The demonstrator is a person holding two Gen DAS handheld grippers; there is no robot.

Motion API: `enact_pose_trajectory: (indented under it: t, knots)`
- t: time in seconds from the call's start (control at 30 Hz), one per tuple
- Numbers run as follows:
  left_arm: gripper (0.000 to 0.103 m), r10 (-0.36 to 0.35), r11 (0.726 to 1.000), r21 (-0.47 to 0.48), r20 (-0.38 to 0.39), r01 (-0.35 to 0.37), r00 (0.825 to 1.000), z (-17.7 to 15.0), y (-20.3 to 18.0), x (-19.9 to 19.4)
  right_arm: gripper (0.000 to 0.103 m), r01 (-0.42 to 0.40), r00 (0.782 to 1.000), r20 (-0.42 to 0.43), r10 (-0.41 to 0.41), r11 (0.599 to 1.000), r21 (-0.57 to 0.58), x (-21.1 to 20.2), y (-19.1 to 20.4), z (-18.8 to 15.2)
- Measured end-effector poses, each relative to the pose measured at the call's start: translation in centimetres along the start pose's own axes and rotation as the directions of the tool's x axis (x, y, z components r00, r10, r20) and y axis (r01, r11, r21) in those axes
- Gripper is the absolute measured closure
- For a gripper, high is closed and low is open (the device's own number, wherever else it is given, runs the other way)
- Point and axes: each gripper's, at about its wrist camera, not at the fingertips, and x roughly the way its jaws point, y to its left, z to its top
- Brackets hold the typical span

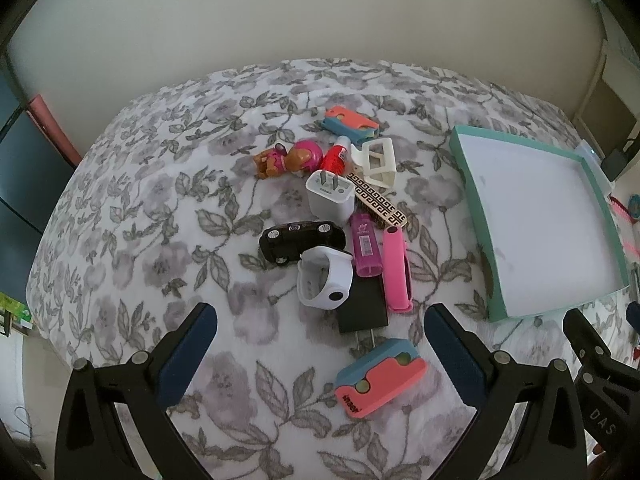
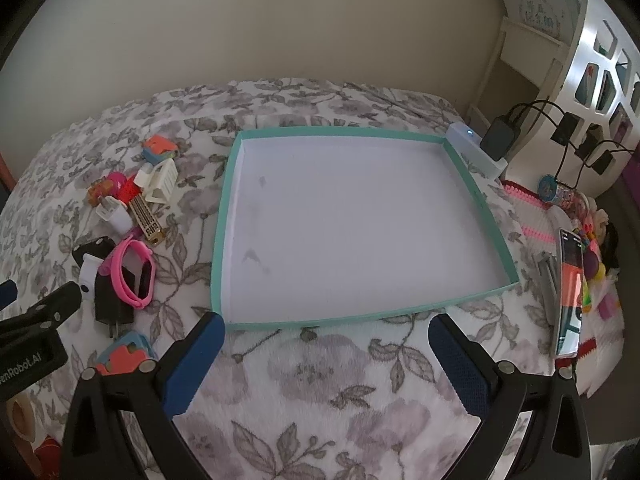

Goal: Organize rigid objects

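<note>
Toys and chargers (image 1: 330,196) heaped left of tray (image 2: 219,240) | left gripper (image 1: 320,344) fingers spread, empty | right gripper (image 2: 326,360) likewise

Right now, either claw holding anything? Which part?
Nothing held. Left claw and right claw both open and empty; toys still on the bed, teal tray empty.

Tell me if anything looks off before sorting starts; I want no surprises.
Nothing looks broken or spilled. The black toy car lies on its side, wheels facing the camera, in the pile. The teal tray holds nothing yet and shows a few faint grey smudges on its white floor.
</note>
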Motion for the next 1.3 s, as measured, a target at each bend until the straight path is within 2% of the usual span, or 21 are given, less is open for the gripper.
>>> enact_pose_trajectory:
  t: [1.3]
  knots:
    - [0.000,0.007,1.000,0.006,-0.025,-0.007,1.000,-0.32,-0.03,0.46,0.000,-0.003,1.000,-0.012,0.003,1.000,-0.016,0.41,0.49,-0.18]
